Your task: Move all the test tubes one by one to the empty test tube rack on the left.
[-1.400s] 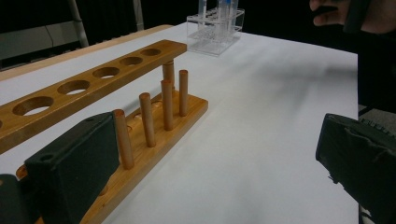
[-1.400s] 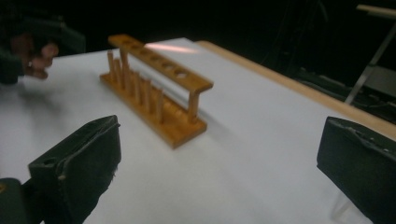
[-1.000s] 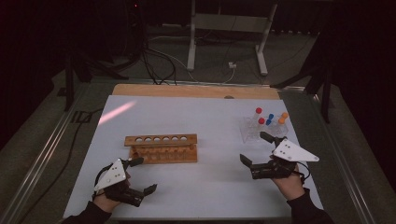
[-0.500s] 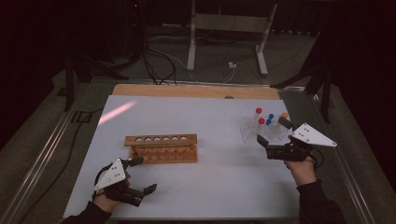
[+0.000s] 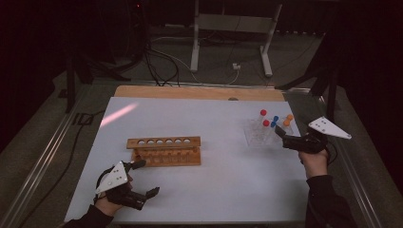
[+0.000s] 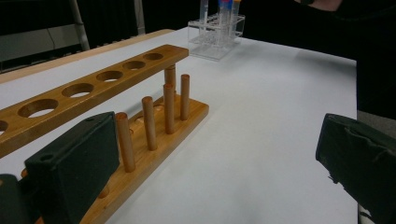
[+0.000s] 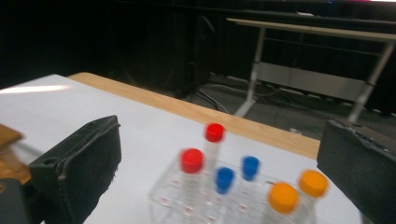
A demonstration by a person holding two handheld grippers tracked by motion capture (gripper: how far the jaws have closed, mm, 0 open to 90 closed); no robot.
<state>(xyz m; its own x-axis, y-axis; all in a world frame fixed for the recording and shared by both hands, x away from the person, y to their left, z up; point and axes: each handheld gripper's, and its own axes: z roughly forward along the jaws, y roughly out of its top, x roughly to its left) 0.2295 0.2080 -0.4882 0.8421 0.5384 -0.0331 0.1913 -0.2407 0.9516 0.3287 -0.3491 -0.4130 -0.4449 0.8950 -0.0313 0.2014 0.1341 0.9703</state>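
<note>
Two wide-open jaws frame the shot as the right gripper [image 5: 281, 134] arrives, empty, just beside the clear rack [image 5: 254, 136] at the table's right, having swung forward from the near edge. Probably the nearest red-capped tube [image 7: 192, 160] is its target, though blur hides the line. The left gripper [image 5: 142, 178] waits agape and empty by the wooden rack [image 5: 164, 151].

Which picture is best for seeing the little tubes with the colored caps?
The right gripper view: the capped tubes stand close, two red, two blue, two orange, though blurred. The high view shows them small in the clear rack. The left gripper view catches them far off, caps cut off.
</note>
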